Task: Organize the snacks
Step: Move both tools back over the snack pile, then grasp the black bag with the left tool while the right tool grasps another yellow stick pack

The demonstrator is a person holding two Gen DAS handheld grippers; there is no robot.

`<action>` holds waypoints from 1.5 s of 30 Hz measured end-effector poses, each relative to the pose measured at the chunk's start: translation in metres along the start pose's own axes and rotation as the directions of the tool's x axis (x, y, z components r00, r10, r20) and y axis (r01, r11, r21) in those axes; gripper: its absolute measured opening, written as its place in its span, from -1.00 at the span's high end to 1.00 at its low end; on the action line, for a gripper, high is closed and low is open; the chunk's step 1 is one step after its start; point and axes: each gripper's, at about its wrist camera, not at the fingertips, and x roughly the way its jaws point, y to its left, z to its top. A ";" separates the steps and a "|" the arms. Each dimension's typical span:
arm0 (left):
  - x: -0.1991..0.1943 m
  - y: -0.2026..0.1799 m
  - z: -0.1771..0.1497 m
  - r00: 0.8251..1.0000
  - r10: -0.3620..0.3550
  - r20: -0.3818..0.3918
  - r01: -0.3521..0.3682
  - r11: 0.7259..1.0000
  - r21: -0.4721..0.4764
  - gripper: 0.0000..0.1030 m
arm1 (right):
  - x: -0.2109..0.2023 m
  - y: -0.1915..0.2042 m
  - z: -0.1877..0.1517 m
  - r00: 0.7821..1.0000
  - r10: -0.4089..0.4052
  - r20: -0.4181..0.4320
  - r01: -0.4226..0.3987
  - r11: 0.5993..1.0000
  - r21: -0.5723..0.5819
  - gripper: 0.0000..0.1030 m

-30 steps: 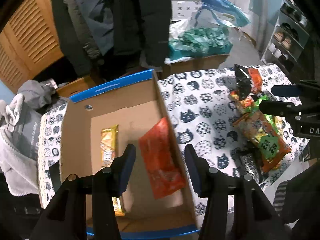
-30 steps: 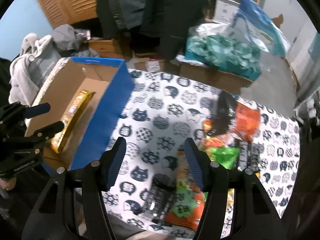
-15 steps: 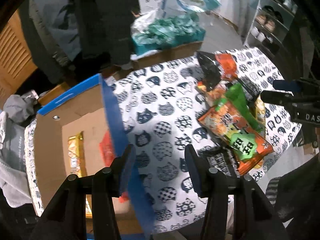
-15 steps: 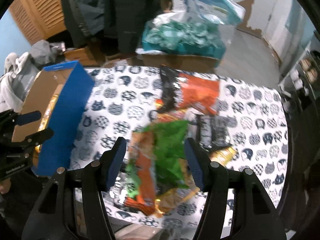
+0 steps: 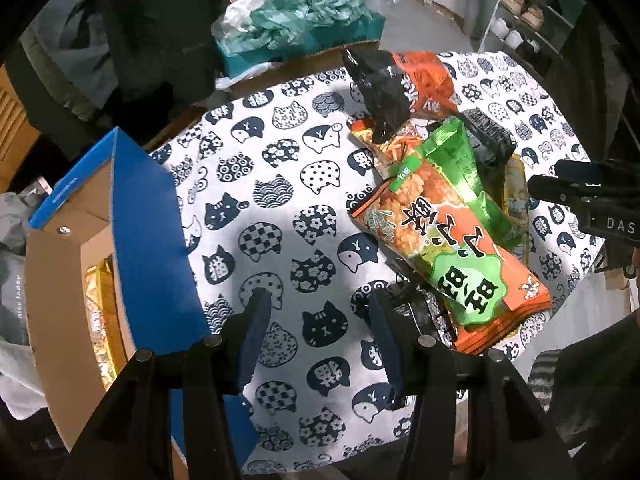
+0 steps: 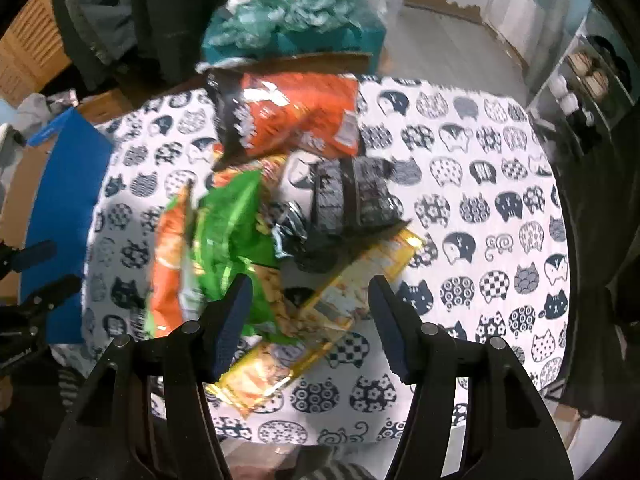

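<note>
A pile of snack packets lies on the cat-print tablecloth [image 5: 280,184]: an orange and green rice-cracker bag [image 5: 448,248], a green packet [image 6: 228,228], an orange and black bag [image 6: 296,116], dark packets [image 6: 352,196] and a yellow packet [image 6: 320,320]. A blue cardboard box [image 5: 148,240] at the left holds a gold packet [image 5: 98,312]. My left gripper [image 5: 316,340] is open and empty over the cloth, between box and pile. My right gripper [image 6: 310,316] is open and empty just above the yellow packet.
A teal bag of wrapped items [image 5: 300,28] sits in a carton behind the table. Dark coats [image 5: 160,20] hang at the back. A shoe shelf [image 5: 528,12] stands at the far right. Grey clothes [image 5: 12,240] lie left of the box.
Both grippers have swung right, away from the box and over to the snack pile. The orange packet seen earlier in the box is out of view. Both stay open.
</note>
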 end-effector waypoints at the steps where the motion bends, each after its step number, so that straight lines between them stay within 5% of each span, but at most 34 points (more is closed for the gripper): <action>1: 0.003 0.000 0.001 1.000 0.001 -0.004 -0.001 1.000 -0.004 -0.02 | 0.003 -0.002 -0.001 1.000 -0.005 -0.006 0.005 1.000 0.005 -0.17; 26: 0.056 -0.008 -0.008 0.988 -0.085 -0.126 0.071 0.991 -0.117 -0.21 | 0.073 -0.010 -0.022 0.983 -0.013 -0.185 0.024 0.998 0.061 -0.27; 38: 0.060 -0.026 -0.012 0.981 -0.131 -0.143 0.112 0.985 -0.131 -0.37 | 0.067 -0.035 -0.040 0.961 -0.175 -0.213 0.177 0.984 -0.011 -0.27; 45: 0.076 -0.040 -0.013 0.972 -0.164 -0.169 0.135 0.976 -0.169 -0.53 | 0.062 -0.056 -0.044 0.978 -0.056 -0.203 0.077 0.992 0.100 -0.27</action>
